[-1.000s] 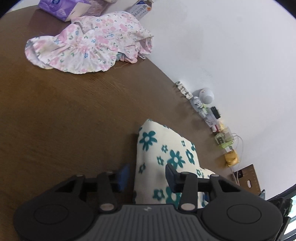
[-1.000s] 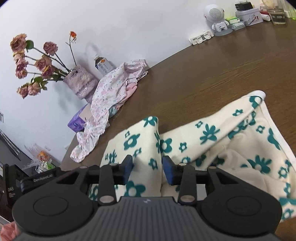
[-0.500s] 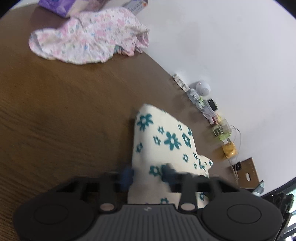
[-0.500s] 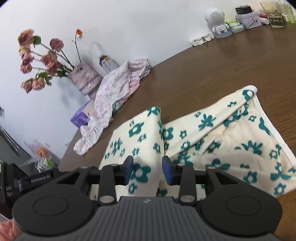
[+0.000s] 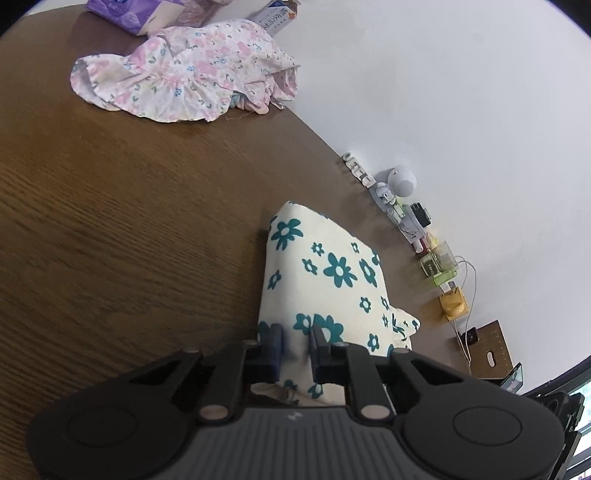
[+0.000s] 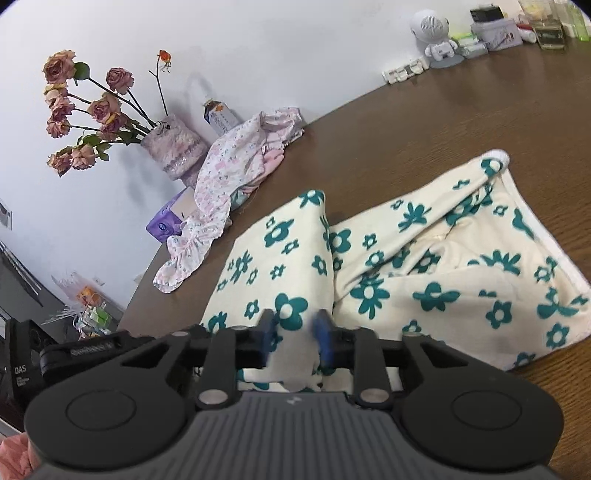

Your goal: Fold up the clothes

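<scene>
A cream garment with teal flowers (image 6: 424, 266) lies partly folded on the brown wooden table (image 6: 461, 122). My right gripper (image 6: 295, 332) is shut on a raised fold of it near its left side. In the left wrist view the same cream garment (image 5: 325, 273) stands up as a lifted fold, and my left gripper (image 5: 295, 343) is shut on its near edge. A pink floral garment (image 5: 184, 74) lies crumpled at the far side of the table, also seen as the pink floral garment (image 6: 229, 177) by the vase.
A vase of dried roses (image 6: 173, 147), a purple tissue pack (image 6: 166, 221) and a carton (image 6: 219, 116) stand behind the pink garment. Along the wall sit a small white robot figure (image 6: 432, 33), bottles and boxes (image 5: 436, 258). Bare table (image 5: 110, 221) spreads left.
My left gripper has narrowed from wide apart onto the cream fold. My right gripper kept its hold and drew back a little, so more of the garment shows spread on the table.
</scene>
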`<action>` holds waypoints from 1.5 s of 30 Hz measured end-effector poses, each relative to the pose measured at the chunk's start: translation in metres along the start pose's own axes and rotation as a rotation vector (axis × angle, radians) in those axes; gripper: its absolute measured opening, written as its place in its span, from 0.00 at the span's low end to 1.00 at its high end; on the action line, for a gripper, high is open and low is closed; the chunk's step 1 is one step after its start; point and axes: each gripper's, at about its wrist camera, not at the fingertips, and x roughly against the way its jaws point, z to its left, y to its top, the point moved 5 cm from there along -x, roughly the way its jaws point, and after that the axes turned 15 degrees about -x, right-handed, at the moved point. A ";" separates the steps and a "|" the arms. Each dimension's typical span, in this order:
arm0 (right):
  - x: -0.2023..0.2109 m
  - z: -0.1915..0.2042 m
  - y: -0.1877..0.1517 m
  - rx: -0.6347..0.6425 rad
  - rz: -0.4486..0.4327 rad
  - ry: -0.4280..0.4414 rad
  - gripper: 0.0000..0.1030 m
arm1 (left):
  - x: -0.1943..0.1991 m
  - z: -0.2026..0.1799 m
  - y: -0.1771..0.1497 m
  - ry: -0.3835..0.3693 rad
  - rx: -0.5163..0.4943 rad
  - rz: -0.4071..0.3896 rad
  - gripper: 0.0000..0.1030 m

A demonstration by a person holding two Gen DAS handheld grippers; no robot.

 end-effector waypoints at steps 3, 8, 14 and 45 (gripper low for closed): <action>0.003 0.000 -0.001 0.000 -0.003 0.003 0.20 | 0.005 0.002 -0.001 0.019 0.026 0.007 0.27; 0.013 0.000 -0.005 0.005 -0.004 0.012 0.24 | 0.005 0.003 -0.008 -0.001 0.033 0.017 0.10; 0.011 -0.003 -0.009 -0.013 -0.001 0.008 0.16 | 0.013 0.003 -0.010 0.009 0.044 -0.005 0.26; -0.003 0.005 0.040 -0.012 -0.025 0.017 0.32 | -0.016 0.005 0.032 0.064 0.019 -0.009 0.47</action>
